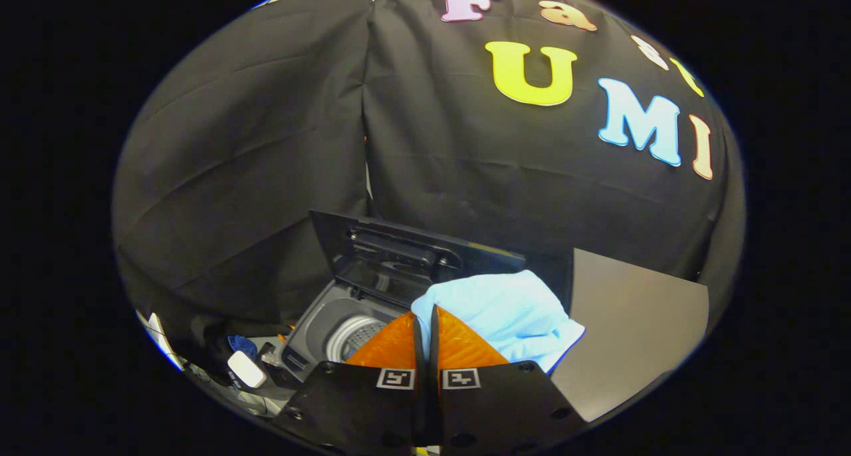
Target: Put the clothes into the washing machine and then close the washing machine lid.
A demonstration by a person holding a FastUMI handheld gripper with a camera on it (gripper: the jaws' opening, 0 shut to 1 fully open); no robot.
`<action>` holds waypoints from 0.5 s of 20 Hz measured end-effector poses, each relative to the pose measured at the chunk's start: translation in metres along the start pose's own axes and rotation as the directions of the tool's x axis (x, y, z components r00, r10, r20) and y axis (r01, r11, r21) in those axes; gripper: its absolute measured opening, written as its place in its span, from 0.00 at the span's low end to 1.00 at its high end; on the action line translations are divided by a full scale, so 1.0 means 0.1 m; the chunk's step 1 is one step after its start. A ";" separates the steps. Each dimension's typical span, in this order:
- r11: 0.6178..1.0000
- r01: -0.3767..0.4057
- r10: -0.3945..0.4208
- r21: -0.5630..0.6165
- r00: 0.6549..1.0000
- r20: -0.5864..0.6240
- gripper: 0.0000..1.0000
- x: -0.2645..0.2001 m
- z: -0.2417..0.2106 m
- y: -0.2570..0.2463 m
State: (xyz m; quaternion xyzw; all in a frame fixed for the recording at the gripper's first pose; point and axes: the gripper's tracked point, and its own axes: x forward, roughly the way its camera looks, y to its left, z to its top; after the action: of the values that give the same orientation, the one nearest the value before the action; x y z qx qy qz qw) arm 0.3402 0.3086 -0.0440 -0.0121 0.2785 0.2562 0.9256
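Carrying light blue cloth [495,310] pinched between closed fingers of gripper [425,323]; cloth bunched just beyond fingertips, spilling right. Washing machine [319,323] below and left, lid [392,256] raised at far side, drum [356,336] open. Grey panel [631,323] at right. Cloth looks soft, light, floppy; likely drapes and snags on rim. Best held at bunched fold, not loose edge.

No readable text, only square black-and-white coded markers on the tool [425,323], one on each finger.
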 end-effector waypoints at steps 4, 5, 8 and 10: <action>0.998 -0.069 0.069 0.001 0.998 0.006 0.01 0.13 0.15 0.40; 0.996 -0.086 0.086 0.002 0.996 0.010 0.01 0.17 0.19 0.50; 0.992 -0.126 0.126 0.000 0.992 0.011 0.01 0.28 0.30 0.76; 0.989 -0.147 0.147 0.006 0.989 0.010 0.01 0.37 0.34 0.90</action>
State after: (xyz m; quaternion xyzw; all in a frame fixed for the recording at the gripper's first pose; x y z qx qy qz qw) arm 0.3405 0.4099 -0.0235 0.0128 0.2752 0.3228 0.9055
